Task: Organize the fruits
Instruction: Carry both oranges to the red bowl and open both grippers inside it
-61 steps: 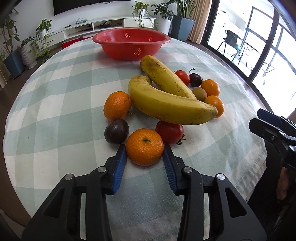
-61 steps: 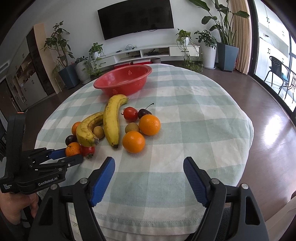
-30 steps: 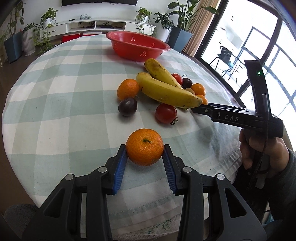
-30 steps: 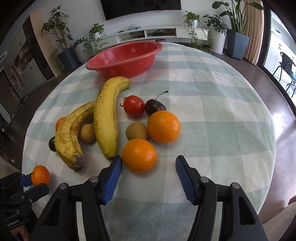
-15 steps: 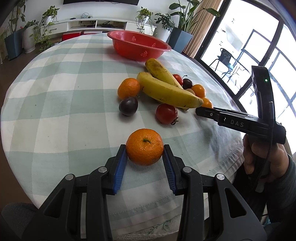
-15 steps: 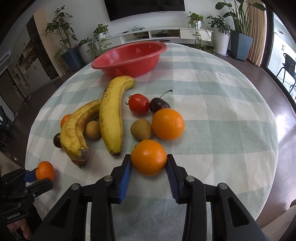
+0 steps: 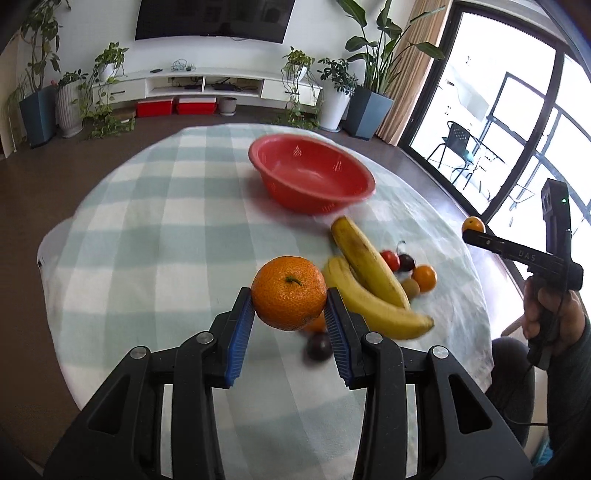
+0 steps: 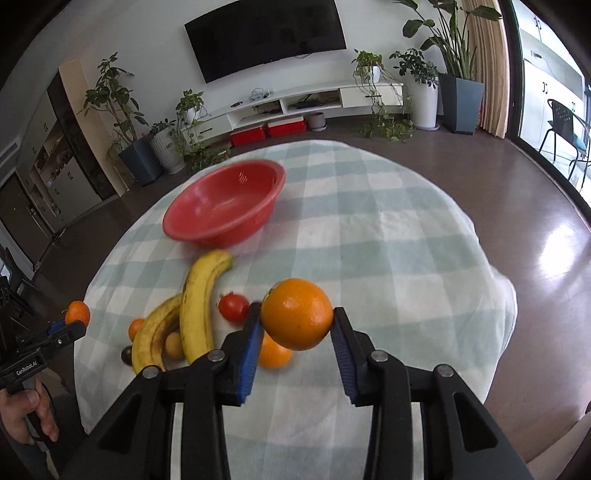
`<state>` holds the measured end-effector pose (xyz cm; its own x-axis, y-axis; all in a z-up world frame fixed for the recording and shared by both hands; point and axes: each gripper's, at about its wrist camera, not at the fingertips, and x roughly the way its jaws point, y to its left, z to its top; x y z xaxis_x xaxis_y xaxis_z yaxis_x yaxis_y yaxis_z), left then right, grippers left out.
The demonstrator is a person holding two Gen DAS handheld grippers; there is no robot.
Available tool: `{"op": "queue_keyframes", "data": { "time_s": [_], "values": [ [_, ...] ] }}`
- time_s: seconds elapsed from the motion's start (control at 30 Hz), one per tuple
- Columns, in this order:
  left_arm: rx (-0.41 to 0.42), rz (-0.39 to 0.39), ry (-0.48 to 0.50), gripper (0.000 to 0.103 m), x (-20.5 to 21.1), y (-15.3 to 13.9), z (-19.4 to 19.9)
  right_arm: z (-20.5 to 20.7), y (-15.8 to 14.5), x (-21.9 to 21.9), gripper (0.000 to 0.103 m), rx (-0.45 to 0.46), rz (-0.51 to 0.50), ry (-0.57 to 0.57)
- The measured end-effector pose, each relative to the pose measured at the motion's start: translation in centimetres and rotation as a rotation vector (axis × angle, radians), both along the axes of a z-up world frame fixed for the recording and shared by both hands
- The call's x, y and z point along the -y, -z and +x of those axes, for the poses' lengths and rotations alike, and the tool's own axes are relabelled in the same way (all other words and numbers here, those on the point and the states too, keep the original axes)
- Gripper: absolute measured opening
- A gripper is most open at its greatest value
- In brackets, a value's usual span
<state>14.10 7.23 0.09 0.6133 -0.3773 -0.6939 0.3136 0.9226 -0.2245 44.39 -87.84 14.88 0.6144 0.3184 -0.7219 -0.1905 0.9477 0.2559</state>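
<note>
Blue ribbed pads frame the near ground of both wrist views, each pair clamped on a piece of citrus held above the checked tablecloth (image 7: 155,221). Your left gripper (image 7: 290,314) squeezes a mandarin (image 7: 289,292) between its fingertips, the fruit sitting at the very tips, stem up, at lower centre of the left wrist view. Your right gripper (image 8: 295,325) pinches an orange (image 8: 297,314) the same way, at the tips, just right of centre in the right wrist view.

Behind the mandarin, partly hidden, lie another small orange fruit and a dark plum (image 7: 318,346), blurred. To the right of centre, two bananas (image 7: 369,280) lie side by side, touching, with a tomato (image 7: 390,259), a dark cherry (image 7: 406,262), a kiwi (image 7: 410,287) and a second orange (image 7: 424,277) clustered just beside them.

Farther back, the red basket (image 7: 354,192) stands on the cloth in the upper middle of both views, nothing visible inside it. Beyond the table, potted plants (image 8: 110,96), a white TV bench (image 8: 314,101) and a wall-mounted television (image 8: 266,33) line the far wall.
</note>
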Motion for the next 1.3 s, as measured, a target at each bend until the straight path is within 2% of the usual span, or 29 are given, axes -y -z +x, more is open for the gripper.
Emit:
{"op": "queue_keyframes", "data": {
  "time_s": [0.13,0.23,0.4,0.53,0.7,0.93,1.1,1.3],
  "values": [
    [0.029,0.048,0.034,0.037,0.9,-2.7,5.5,4.8,-2.6,-1.3,0.04,0.042,-0.009,-0.057],
    [0.016,0.081,0.071,0.037,2.7,-3.5,10.5,8.2,-3.1,-3.8,0.04,0.039,0.002,-0.129],
    [-0.023,0.129,0.111,0.037,5.9,-3.1,17.8,12.3,-2.4,-8.6,0.04,0.009,-0.037,-0.236],
    [-0.066,0.185,0.15,0.037,8.9,-1.1,21.3,15.3,-0.5,-11.1,0.04,-0.052,-0.063,-0.272],
    [-0.109,0.243,0.147,0.037,10.5,1.9,23.7,17.3,2.0,-12.9,0.04,-0.1,-0.142,-0.3],
    [-0.122,0.306,0.175,0.037,11.8,4.9,24.2,18.7,5.1,-13.8,0.04,-0.154,-0.212,-0.321],
    [-0.104,0.353,0.192,0.037,12.8,5.6,24.2,18.6,5.7,-14.4,0.04,-0.151,-0.269,-0.337],
    [-0.098,0.351,0.205,0.038,13.0,5.7,23.9,18.6,5.7,-14.0,0.041,-0.151,-0.26,-0.315]
  ]
}}
